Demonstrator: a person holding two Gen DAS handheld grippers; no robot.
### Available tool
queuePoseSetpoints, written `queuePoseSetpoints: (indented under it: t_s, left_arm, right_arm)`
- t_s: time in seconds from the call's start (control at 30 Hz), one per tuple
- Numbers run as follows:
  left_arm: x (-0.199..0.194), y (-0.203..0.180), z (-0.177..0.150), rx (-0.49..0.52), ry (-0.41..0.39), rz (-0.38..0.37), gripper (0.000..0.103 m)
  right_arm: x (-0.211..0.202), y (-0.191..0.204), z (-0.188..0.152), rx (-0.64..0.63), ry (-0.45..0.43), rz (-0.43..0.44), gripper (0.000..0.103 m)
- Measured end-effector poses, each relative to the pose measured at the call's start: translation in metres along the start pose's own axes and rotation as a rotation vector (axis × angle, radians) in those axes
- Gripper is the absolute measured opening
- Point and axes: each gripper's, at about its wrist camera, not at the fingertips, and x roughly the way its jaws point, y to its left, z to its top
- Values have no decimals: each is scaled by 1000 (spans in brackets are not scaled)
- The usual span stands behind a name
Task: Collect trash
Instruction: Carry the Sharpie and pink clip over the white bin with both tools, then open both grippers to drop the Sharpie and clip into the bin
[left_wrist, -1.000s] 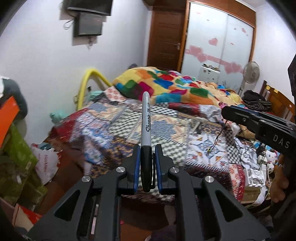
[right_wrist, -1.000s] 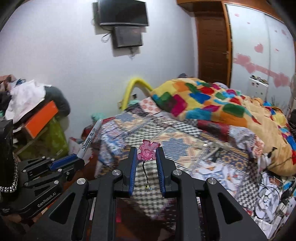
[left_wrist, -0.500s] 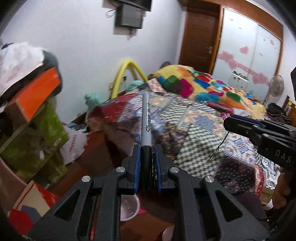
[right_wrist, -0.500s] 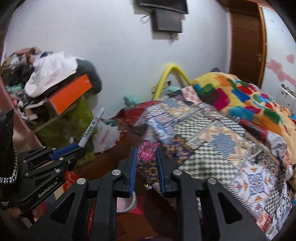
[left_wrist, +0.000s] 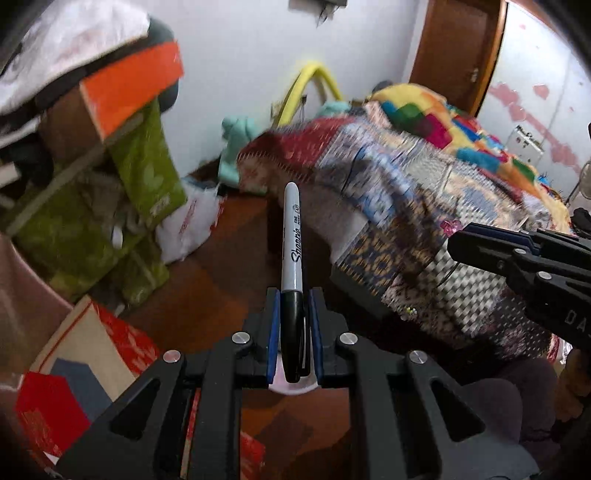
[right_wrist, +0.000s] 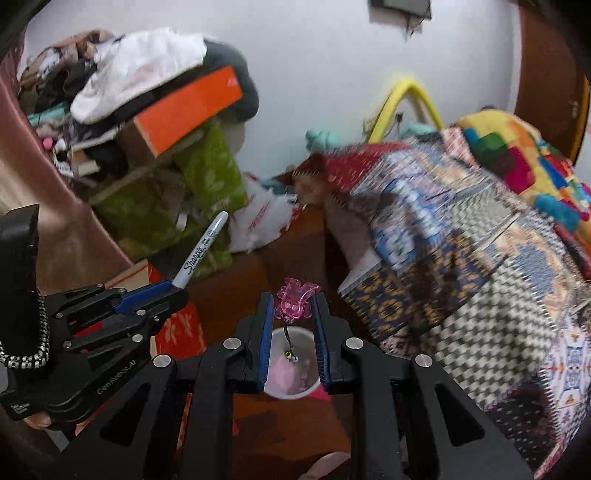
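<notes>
far left: stacked boxes, orange and green card, soft clothes heaped on top. left gripper fingers clamp a marker by its black cap, smooth white barrel jutting forward. right gripper fingers pinch a pink charm, clear moulded plastic with a thin cord dangling. round white bin sits on the floor directly below. patterned quilt right. risk: the cord snags a finger on release, or the slick marker slips and rolls past the rim.
</notes>
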Motion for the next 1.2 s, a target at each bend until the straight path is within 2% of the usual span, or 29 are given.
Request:
queuePoseSetpoints:
  t_s: [0.37, 0.53, 0.7, 0.83, 0.87, 0.93, 1.0, 1.2]
  left_arm:
    - [85, 25, -34, -54, 243, -18, 14]
    - [111, 29, -42, -80, 315, -35, 14]
    - [127, 30, -40, -96, 350, -53, 14]
    - [139, 28, -37, -102, 383, -102, 15]
    - [143, 27, -36, -98, 396, -96, 16]
    - [147, 25, -35, -91, 408, -66, 28]
    - [147, 25, -35, -91, 403, -56, 29]
    - [139, 25, -32, -82, 376, -37, 29]
  right_arm:
    - [84, 10, -13, -9, 200, 34, 19]
    - [113, 9, -15, 8, 267, 57, 19]
    - [129, 9, -11, 3, 287, 63, 19]
    - [138, 5, -6, 16, 302, 87, 20]
    - [141, 4, -6, 21, 316, 94, 21]
    - [145, 1, -6, 32, 336, 96, 28]
    - [147, -2, -8, 43, 344, 90, 37]
    - [139, -9, -14, 36, 342, 74, 38]
